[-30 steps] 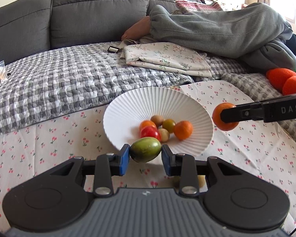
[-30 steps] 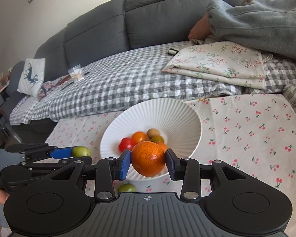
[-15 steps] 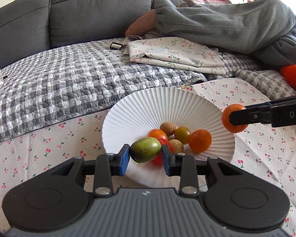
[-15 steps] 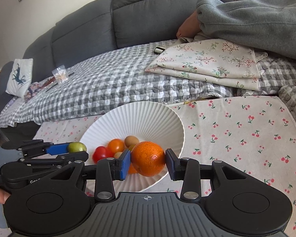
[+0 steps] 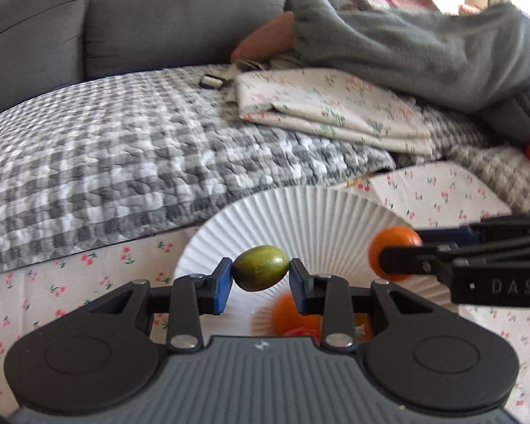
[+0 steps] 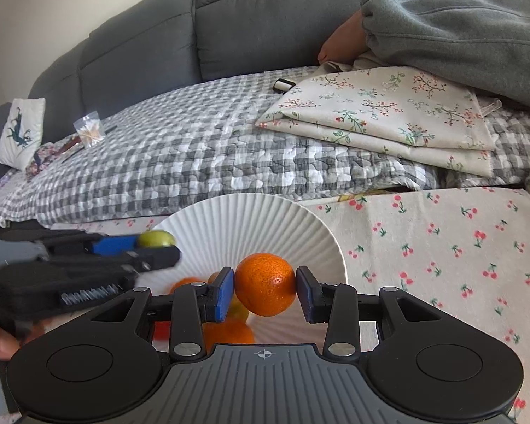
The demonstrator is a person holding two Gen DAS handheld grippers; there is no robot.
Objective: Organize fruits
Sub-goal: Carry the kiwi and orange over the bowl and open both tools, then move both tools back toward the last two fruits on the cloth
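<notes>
A grey sofa (image 6: 201, 35) runs along the back, draped with a grey-and-white checked quilt (image 6: 194, 155) and a folded floral cloth (image 6: 388, 113); a grey sweatshirt (image 6: 459, 31) lies behind it; in front, a counter under a cherry-print cloth (image 6: 459, 247) carries a white ribbed bowl (image 6: 250, 219). The left claw (image 5: 261, 282) is clamped on a green fruit (image 5: 261, 272), held above the bowl's near side; the right claw (image 6: 265, 295) is clamped on an orange mandarin (image 6: 265, 284), also over the bowl, just beside the left one; more orange, red and greenish fruits (image 6: 229, 332) lie in the bowl's bottom, partly hidden by the claws.
</notes>
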